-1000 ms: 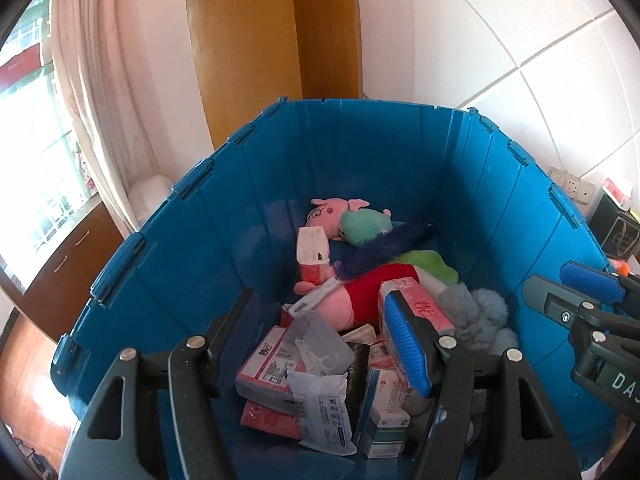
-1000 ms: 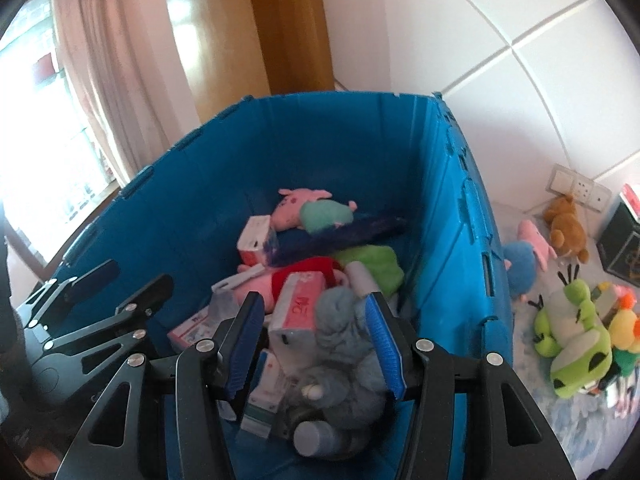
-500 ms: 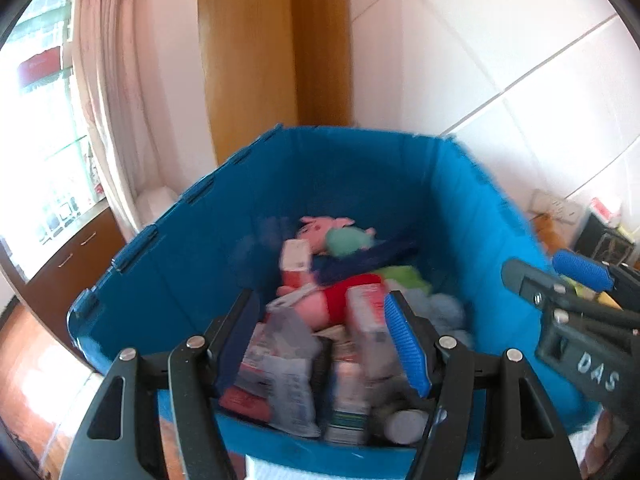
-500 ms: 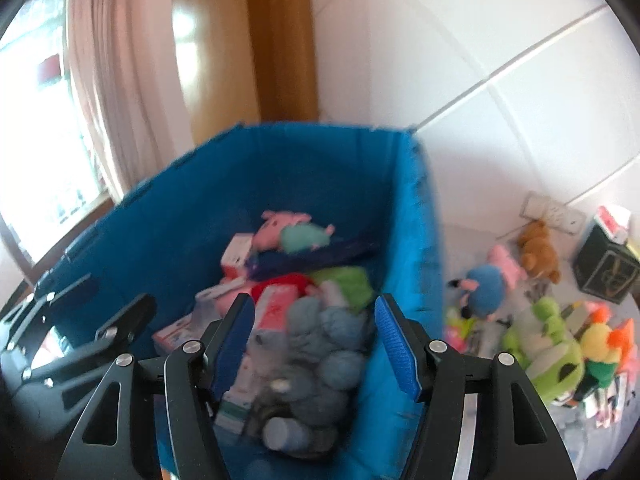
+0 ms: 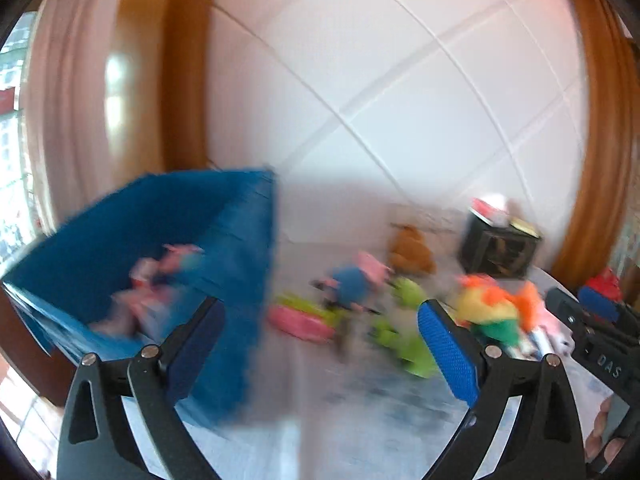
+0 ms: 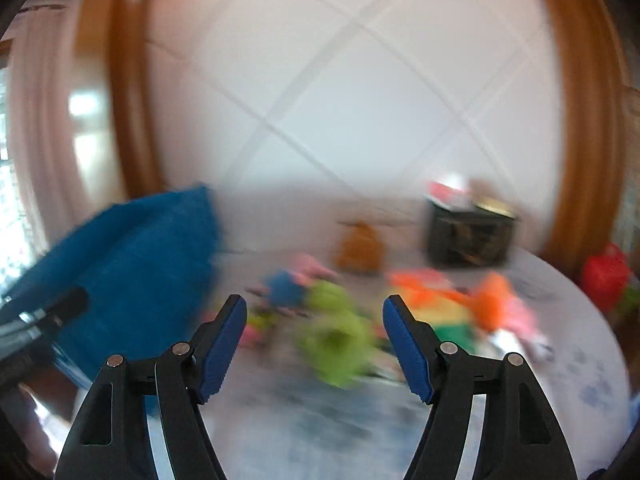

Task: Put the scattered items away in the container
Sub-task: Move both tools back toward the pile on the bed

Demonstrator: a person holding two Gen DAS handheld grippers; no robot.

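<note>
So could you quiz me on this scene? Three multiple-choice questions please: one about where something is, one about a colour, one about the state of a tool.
1. Where does the blue bin stand relative to the scattered toys?
A. To their left
B. To their right
C. On top of them

2. What colour is the plush seen between the right tool's fingers?
A. Purple
B. Green
C. White

3. How is the left tool now?
A. Clamped on a box
C. Open, with nothing held
B. Shut, empty

Answers: 1 A, the bin fills the left side of both views, with the toys spread to its right. 2 B, a blurred green shape lies on the cloth beyond the gap. 3 C, its jaws have just been opening and stand wide apart, with nothing between them.
</note>
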